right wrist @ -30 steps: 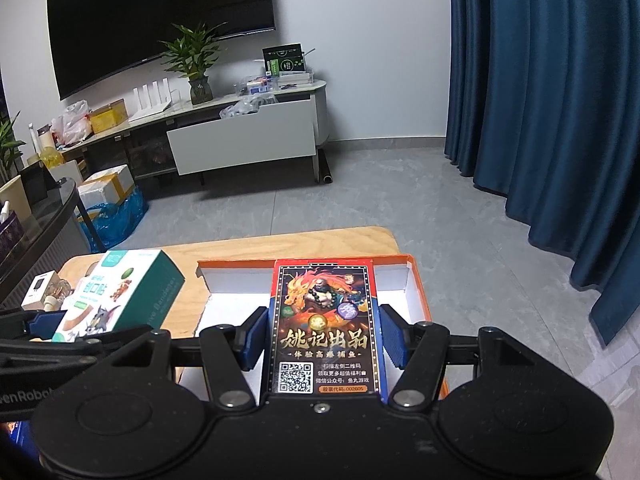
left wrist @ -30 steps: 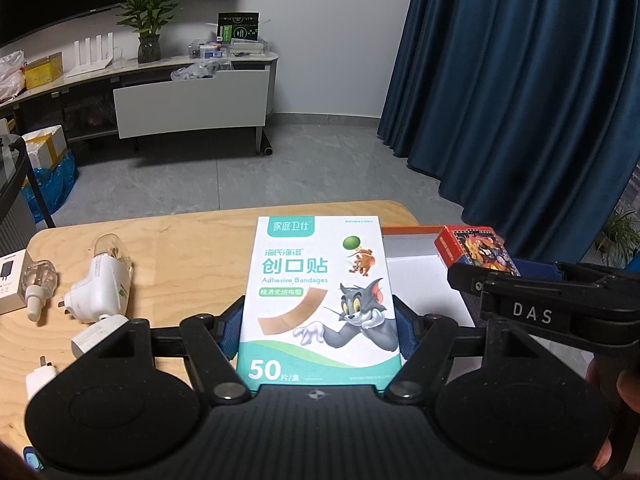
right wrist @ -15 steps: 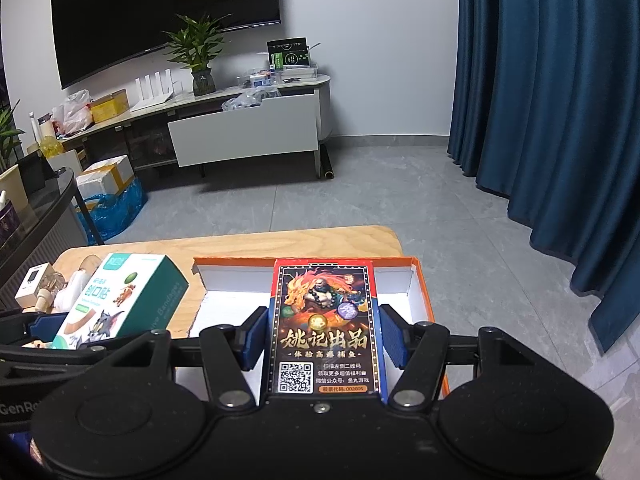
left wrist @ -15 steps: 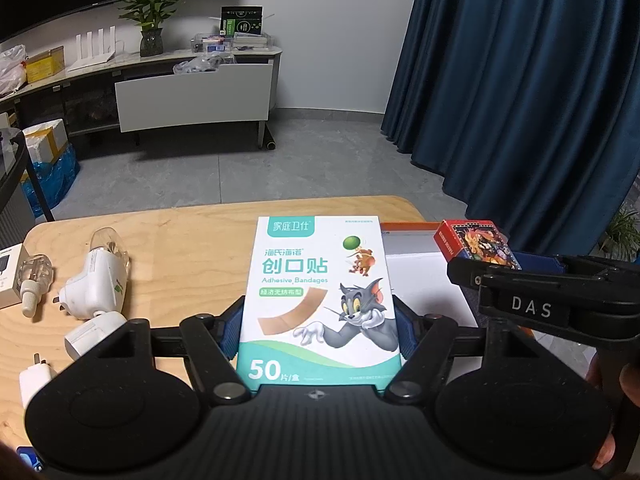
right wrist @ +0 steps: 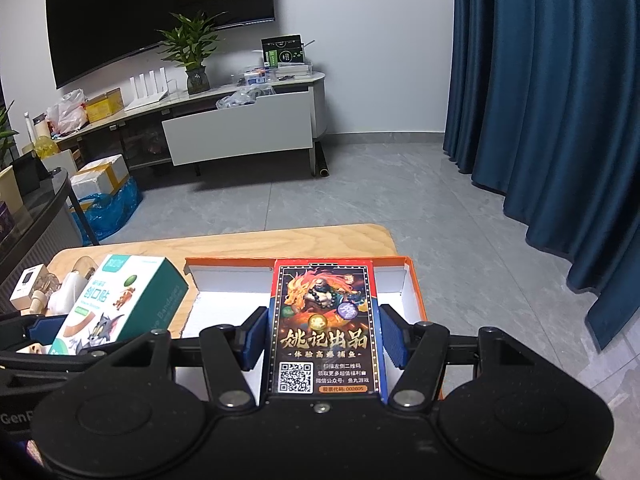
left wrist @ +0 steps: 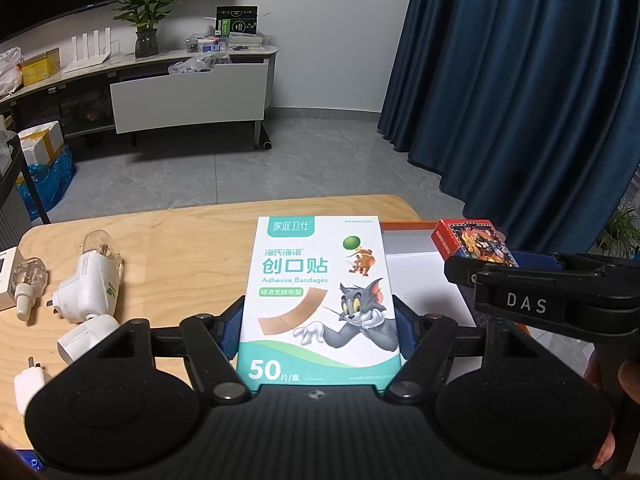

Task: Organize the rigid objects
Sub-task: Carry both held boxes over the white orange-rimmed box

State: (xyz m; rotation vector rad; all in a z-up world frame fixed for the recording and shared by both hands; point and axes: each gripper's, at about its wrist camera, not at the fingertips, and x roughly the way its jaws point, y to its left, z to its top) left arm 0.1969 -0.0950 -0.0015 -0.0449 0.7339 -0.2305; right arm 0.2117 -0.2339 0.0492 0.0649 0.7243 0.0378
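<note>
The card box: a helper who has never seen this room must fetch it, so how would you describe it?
Find the wooden table and the open orange tray at its right end. Above the tray, the right gripper holds the card box. Unlike the white-and-teal bandage box to its left, it is dark, with red edges and a square scan code.

The bandage box [left wrist: 318, 300] is showing "家庭卫仕" in a teal tab at its 11 o'clock corner. Below that it is reading "海氏海诺", then large teal "创口贴", then "Adhesive Bandages". A green strip under these is carrying small print too fine to read. "50 片/盒" is standing at its 7 o'clock corner.

The right gripper [left wrist: 532, 300] is bearing the white letters "DAS" on its black body, at 3 o'clock in the left wrist view.

The card box [right wrist: 326, 328] is displaying gold "姚记出品", with "体验高爆捕鱼" beneath. A QR code is sitting at its 7 o'clock corner; an orange tag at 5 o'clock is ending in "002605".
</note>
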